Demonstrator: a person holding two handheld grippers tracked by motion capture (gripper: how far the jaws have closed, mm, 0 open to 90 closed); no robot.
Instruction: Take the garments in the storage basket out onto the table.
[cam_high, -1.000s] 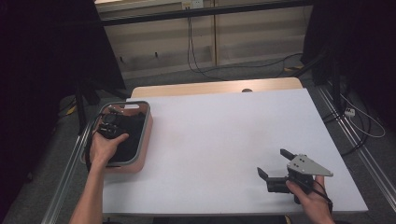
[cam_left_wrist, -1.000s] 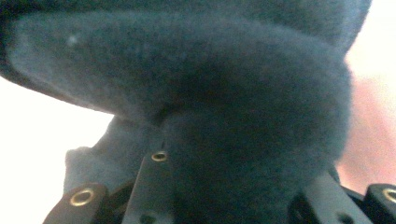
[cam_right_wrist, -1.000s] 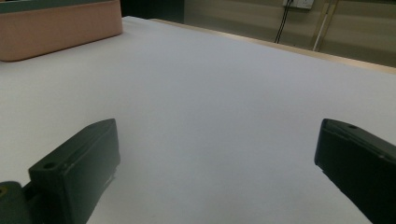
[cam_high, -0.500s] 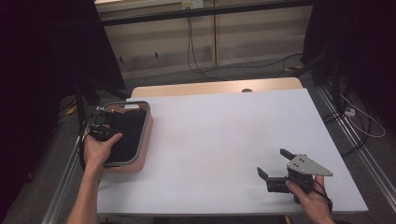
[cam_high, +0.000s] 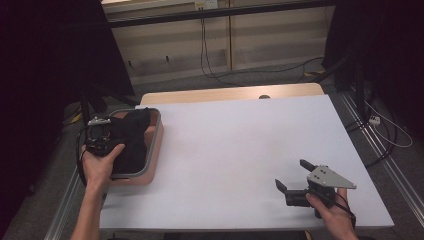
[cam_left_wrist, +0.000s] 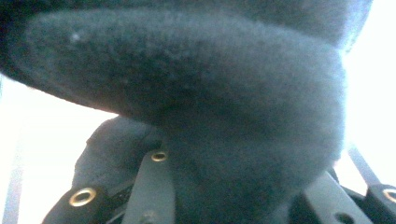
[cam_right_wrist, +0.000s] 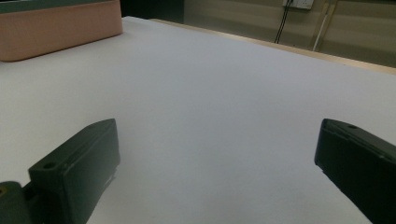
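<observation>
While the left gripper has its fingers closed on the dark cloth, the cloth hangs partly lifted over the tray at the worktop's left edge. It isn't yet clear of the tray (likely the lift is half done). The right gripper rests near the front right corner, fingers wide apart and holding nothing.
</observation>
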